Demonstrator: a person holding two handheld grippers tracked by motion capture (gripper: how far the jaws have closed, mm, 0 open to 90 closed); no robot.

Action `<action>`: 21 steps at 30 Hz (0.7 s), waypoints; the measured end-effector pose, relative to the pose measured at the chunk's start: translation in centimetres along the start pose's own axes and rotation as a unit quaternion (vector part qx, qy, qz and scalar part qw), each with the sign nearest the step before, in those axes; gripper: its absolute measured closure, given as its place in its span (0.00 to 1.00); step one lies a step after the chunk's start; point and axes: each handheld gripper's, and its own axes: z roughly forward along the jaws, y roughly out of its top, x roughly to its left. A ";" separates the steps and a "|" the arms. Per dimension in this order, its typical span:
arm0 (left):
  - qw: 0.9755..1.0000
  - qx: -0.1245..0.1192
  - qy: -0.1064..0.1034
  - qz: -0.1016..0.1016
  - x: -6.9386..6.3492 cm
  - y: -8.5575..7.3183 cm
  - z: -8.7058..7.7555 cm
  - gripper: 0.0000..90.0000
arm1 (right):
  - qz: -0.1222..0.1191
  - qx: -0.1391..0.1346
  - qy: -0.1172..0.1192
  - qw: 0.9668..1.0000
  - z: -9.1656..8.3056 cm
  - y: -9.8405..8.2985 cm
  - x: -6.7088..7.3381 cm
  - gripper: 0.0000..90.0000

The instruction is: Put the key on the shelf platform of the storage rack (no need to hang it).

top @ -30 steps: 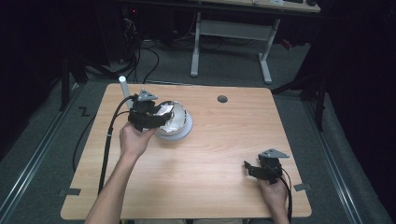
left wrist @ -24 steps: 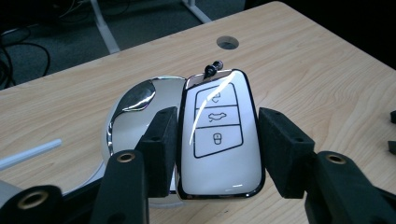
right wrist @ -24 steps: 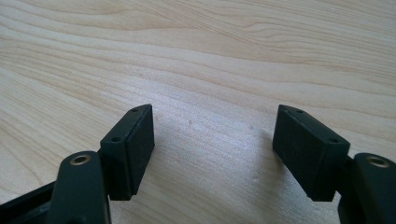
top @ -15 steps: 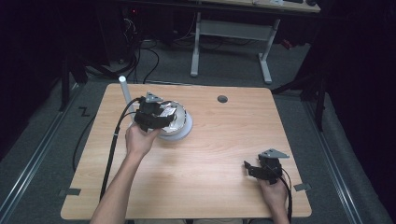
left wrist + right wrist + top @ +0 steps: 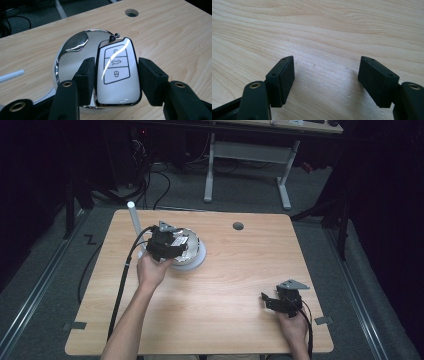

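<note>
1. My wooden table (image 5: 225,285) has a pale top with a round cable hole (image 5: 238,226) near its far edge.
2. A shiny round bowl (image 5: 192,256) sits on it at the far left.
3. A white stick (image 5: 134,217) stands just beside the bowl.

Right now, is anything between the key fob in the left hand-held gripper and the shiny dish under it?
Nothing visible. The key fob, clamped in the left hand-held gripper, hangs directly over the dish, whose mirrored surface looks bare.
</note>
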 end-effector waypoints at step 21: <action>1.000 0.016 -0.002 -0.018 -0.4 -0.4 3.0 0.55 | -0.001 0.000 0.002 1.000 0.0 0.0 0.0 0.33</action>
